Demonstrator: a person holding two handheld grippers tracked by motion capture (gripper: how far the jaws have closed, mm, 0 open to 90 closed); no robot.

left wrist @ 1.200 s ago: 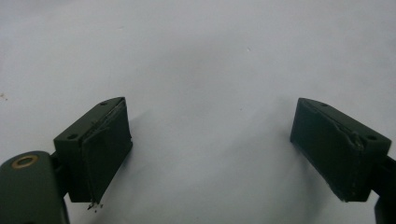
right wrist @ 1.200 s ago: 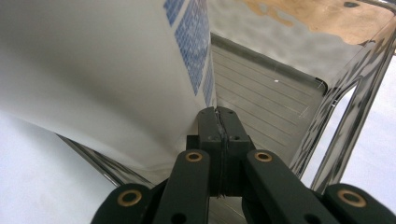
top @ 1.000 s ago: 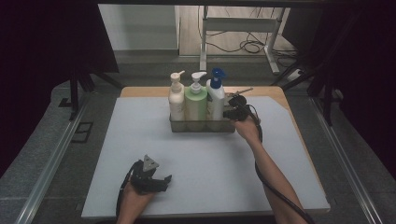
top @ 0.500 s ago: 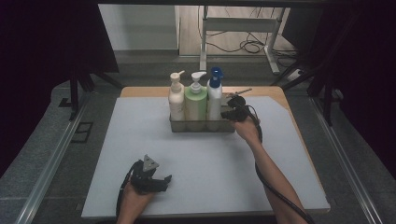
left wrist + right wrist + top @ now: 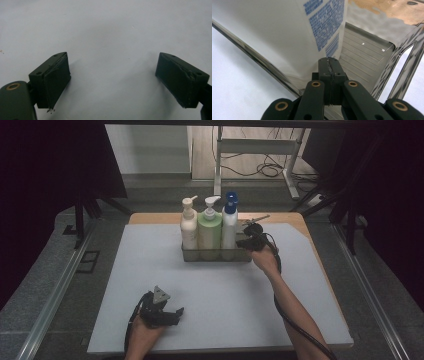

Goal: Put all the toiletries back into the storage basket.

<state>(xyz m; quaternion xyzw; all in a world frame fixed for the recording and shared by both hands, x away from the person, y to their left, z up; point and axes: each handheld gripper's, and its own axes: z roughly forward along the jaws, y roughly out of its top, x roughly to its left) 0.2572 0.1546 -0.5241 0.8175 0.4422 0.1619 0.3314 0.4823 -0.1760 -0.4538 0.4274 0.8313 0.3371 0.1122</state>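
In the high view a metal caddy stands just above the middle of the frame on the pale mat, and three pump bottles stand upright in it side by side: a cream bottle at the left, a green bottle in the middle and a white bottle with a blue cap at the right. The right gripper sits at the caddy's right end, just right of the blue-capped bottle, held by a hand whose forearm runs down to the lower right of the frame. In the right gripper view its jaws are pressed flat together with no gap, their tips at the foot of the white bottle, whose blue printed label fills the upper middle; whether they pinch the caddy's thin wall cannot be told. The left gripper rests on the mat at the lower left, well apart from the caddy. In the left gripper view its jaws stand wide apart over bare mat.
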